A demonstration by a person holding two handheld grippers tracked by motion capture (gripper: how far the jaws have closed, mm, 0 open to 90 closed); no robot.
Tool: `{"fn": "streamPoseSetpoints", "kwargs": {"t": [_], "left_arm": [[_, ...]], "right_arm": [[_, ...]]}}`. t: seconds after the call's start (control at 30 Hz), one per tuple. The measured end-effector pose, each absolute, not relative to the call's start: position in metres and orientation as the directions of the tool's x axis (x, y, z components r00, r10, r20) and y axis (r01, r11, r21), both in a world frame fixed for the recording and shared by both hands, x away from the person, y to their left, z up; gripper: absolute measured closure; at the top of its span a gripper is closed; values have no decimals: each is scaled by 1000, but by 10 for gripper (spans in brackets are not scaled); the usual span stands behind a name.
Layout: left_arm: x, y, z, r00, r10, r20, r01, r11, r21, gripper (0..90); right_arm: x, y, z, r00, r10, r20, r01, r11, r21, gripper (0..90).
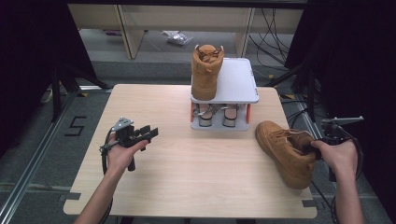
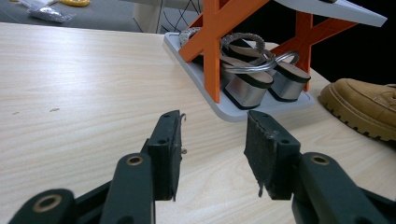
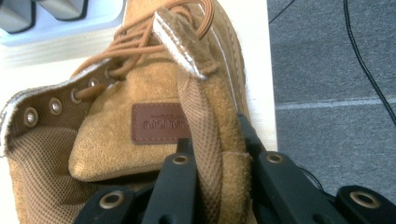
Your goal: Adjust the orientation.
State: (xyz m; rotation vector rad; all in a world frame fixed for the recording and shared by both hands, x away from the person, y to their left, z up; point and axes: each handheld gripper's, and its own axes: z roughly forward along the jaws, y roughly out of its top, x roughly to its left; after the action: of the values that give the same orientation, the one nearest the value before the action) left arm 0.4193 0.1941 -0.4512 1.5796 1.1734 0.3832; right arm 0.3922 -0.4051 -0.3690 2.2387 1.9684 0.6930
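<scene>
The right gripper [image 3: 217, 186] is clamping the boot [image 1: 286, 150] right of the rack [image 1: 243, 81] (left gripper [image 2: 212, 158] idling open), needing a lift onto its top.

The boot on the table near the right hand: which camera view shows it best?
The high view: the whole boot lies there at the table's right edge, collar in the right gripper. The right gripper view gives only its collar and laces; the left gripper view, its toe.

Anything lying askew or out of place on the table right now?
Yes: one tan boot lies tipped at the table's right edge, its collar clamped by the right gripper, while its mate stands upright on the rack's top shelf.
</scene>
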Motion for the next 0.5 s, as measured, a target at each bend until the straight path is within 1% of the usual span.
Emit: {"fn": "streamPoseSetpoints", "kwargs": {"t": [0.1,0.17,0.2,0.27,0.3,0.33,0.43,0.47,0.5], "left_arm": [[420,195,-451,456,832,-317,483,68,873,552],[420,195,-452,455,831,-319,485,69,872,553],[421,194,-453,456,830,-321,487,70,871,552],[421,193,-453,457,829,-322,488,69,870,552],[421,192,-453,462,825,-325,487,70,871,552],[421,192,-453,464,826,-322,486,67,871,552],[421,193,-453,463,826,-321,484,67,873,551],[420,194,-452,463,826,-322,480,71,874,551],[420,195,-452,458,827,-326,480,78,874,551]], "right_arm": [[391,-411,-362,71,955,288,916,-177,359,825],[391,-419,-362,11,963,268,903,-124,410,825],[390,-416,-357,70,953,293,906,-184,382,825],[389,-416,-355,109,934,339,894,-242,378,825],[389,-419,-355,80,945,318,889,-212,406,825],[388,-420,-355,76,945,317,883,-211,418,825],[387,-420,-352,96,932,349,879,-244,410,825],[388,-419,-349,121,929,349,877,-265,401,825],[388,-419,-348,134,916,378,879,-286,382,825]]}}
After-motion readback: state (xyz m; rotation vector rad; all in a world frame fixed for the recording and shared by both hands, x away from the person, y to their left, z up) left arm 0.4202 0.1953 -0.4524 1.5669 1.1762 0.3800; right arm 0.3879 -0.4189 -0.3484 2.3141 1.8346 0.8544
